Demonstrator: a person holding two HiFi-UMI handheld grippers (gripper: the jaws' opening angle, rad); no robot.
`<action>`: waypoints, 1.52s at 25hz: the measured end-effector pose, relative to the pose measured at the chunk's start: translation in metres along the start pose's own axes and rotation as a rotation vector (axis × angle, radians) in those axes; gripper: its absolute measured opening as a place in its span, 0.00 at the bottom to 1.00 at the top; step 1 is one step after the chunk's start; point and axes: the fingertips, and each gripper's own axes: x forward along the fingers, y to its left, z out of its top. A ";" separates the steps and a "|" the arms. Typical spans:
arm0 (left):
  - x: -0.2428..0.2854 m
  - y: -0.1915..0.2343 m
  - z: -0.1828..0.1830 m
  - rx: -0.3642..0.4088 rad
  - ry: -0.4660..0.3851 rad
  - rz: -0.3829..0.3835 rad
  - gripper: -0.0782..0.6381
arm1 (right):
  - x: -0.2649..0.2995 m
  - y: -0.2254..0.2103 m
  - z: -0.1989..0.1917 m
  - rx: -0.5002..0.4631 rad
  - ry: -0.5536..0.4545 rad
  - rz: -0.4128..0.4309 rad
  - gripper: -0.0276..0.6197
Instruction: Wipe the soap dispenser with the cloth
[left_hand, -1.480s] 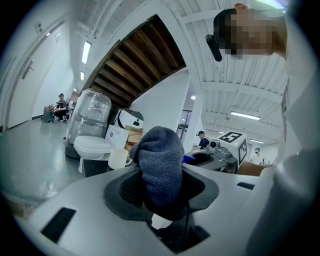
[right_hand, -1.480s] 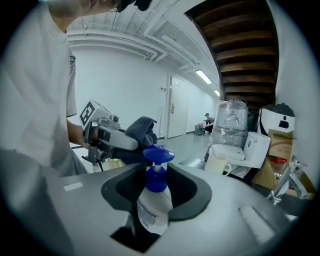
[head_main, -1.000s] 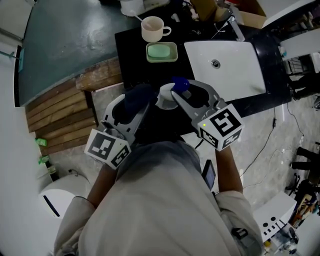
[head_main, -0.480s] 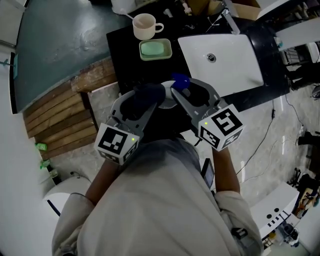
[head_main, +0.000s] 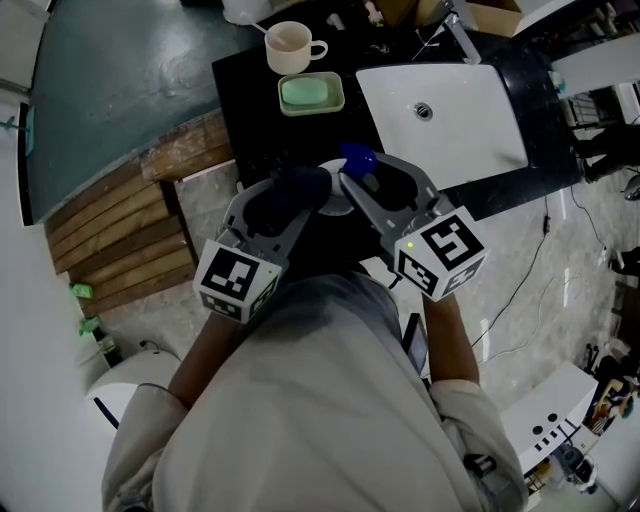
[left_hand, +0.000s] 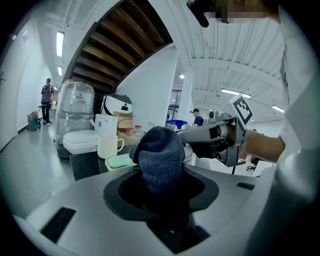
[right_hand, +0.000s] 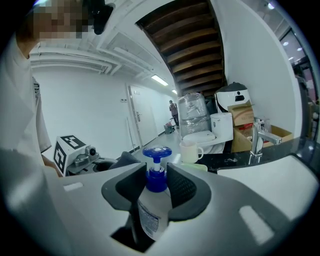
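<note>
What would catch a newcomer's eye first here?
The blue-capped soap dispenser clamped in the right gripper, front and centre. Beside it, the left gripper grips a dark blue cloth. Beyond them, the white sink stands out on the black counter.

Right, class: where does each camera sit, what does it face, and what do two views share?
Head view: on the person's head, facing down at the counter; torso, forearms, left gripper and right gripper show.
Left gripper view: on that gripper, along jaws shut on the cloth; right forearm shows.
Right gripper view: on that gripper, along jaws shut on the soap dispenser; shirt shows.
Shared: both gripper views show the mug.
</note>
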 end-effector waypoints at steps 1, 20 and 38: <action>0.000 -0.001 -0.001 -0.001 0.003 0.000 0.34 | -0.001 0.000 0.000 0.002 0.001 -0.004 0.23; 0.013 -0.002 -0.028 0.044 0.104 -0.017 0.34 | -0.002 -0.001 -0.001 0.029 -0.010 -0.017 0.23; 0.022 -0.002 -0.060 0.125 0.248 -0.013 0.34 | -0.005 -0.004 -0.002 0.052 -0.019 -0.019 0.23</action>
